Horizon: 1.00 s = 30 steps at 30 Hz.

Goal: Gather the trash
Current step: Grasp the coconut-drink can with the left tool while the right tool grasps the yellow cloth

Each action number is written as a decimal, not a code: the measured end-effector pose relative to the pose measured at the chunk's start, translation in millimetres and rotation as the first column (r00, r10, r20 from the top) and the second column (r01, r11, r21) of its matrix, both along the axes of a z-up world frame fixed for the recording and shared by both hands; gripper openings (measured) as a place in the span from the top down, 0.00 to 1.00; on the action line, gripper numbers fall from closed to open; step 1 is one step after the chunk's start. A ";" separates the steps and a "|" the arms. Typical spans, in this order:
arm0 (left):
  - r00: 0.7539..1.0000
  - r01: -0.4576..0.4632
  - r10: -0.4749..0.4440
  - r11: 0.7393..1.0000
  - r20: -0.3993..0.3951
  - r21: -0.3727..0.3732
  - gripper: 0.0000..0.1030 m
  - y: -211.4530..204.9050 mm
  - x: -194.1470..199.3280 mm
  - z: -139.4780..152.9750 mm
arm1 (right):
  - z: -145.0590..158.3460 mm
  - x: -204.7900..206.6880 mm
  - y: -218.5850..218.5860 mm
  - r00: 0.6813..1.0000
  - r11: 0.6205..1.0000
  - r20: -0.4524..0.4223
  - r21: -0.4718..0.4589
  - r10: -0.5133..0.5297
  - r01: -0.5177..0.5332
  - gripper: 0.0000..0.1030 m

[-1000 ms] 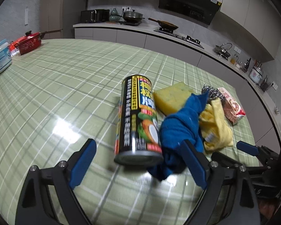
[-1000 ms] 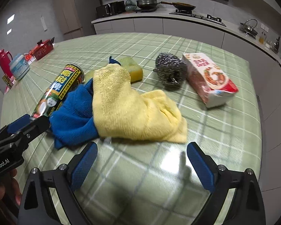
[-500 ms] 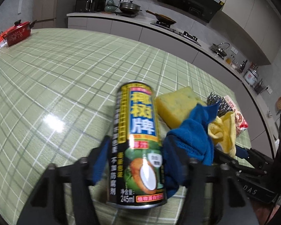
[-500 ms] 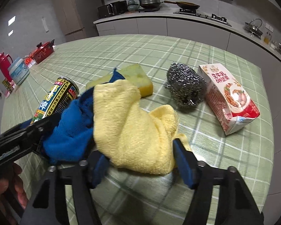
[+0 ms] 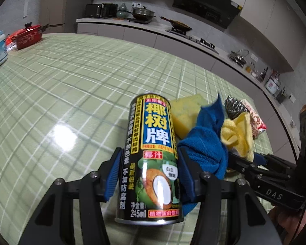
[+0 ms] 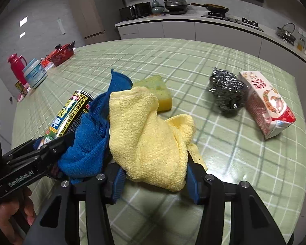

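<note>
My left gripper point(image 5: 149, 175) is shut on a black coconut-juice can point(image 5: 153, 153) and holds it tilted over the green checked table point(image 5: 71, 94). The can also shows in the right wrist view point(image 6: 71, 114), with the left gripper point(image 6: 40, 149) around it. My right gripper point(image 6: 153, 175) is shut on a yellow cloth point(image 6: 146, 134), bunched and lifted. A blue cloth point(image 6: 87, 140) hangs against the yellow one and touches the can. In the left wrist view the blue cloth point(image 5: 206, 143) and yellow cloth point(image 5: 238, 134) sit right of the can.
A yellow sponge point(image 6: 159, 89), a steel scourer point(image 6: 226, 91) and a red-and-white milk carton point(image 6: 267, 102) lie on the table beyond the cloths. A red pot point(image 6: 61, 54), a red jug point(image 6: 16, 67) and a white tub point(image 6: 34, 72) stand at the far left edge.
Both grippers went from open to shut. The left closed on the can and raised it. The right closed on the yellow cloth and gathered it up, with the blue cloth dragged along.
</note>
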<state>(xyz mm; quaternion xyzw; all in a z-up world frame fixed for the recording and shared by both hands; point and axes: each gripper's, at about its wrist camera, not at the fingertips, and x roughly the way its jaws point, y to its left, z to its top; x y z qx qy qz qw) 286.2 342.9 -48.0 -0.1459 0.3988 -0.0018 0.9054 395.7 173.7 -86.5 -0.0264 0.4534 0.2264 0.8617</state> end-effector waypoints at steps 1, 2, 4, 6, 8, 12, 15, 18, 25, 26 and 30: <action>1.000 -0.003 0.003 1.000 0.002 0.002 0.46 1.1 -0.7 0.4 | 0.5 -1.6 -0.1 1.000 1.000 0.001 0.003 -0.002 0.002 0.48; 1.000 -0.003 0.003 1.000 0.001 0.004 0.46 1.8 -3.1 1.2 | 1.2 -3.7 -0.5 1.000 1.000 0.000 0.009 -0.002 0.002 0.48; 1.000 -0.001 0.001 1.000 -0.007 0.009 0.46 2.0 -5.5 -0.2 | 2.3 -6.8 -0.7 1.000 1.000 0.004 0.005 -0.002 0.002 0.48; 1.000 -0.011 0.011 1.000 -0.003 0.011 0.45 3.1 -9.3 -1.3 | 3.2 -10.5 -2.1 1.000 1.000 0.001 0.003 0.003 -0.003 0.48; 1.000 -0.030 0.030 0.999 -0.008 0.012 0.42 2.9 -12.9 -2.5 | 4.0 -12.7 -5.9 1.000 1.000 0.000 -0.002 0.004 -0.004 0.48; 0.999 -0.046 0.046 0.999 0.009 0.022 0.22 3.9 -10.9 1.5 | 3.8 -14.4 -10.1 1.000 1.000 0.006 -0.025 -0.008 0.008 0.40; 0.999 -0.046 0.046 0.999 -0.006 0.005 0.22 7.9 0.2 -0.2 | 2.5 -14.4 -13.5 1.000 0.999 0.008 -0.027 -0.022 0.022 0.38; 0.999 -0.032 0.032 0.999 -0.039 -0.017 0.37 11.9 11.8 -8.9 | 1.3 -14.0 -15.1 1.000 1.000 0.002 -0.016 -0.024 0.024 0.41; 0.999 -0.035 0.035 0.998 -0.004 -0.045 0.48 20.4 2.7 -4.3 | 8.9 -16.6 -19.2 0.999 0.999 0.026 -0.011 -0.032 0.032 0.51; 0.999 -0.039 0.039 0.999 0.007 -0.033 0.48 21.2 -0.1 -0.3 | 10.6 -16.4 -21.3 0.999 0.999 0.028 -0.008 -0.039 0.040 0.51; 0.999 -0.033 0.033 0.999 0.031 -0.014 0.48 20.8 -9.8 10.5 | 18.0 -20.9 -27.3 0.998 0.999 0.043 -0.001 -0.051 0.051 0.51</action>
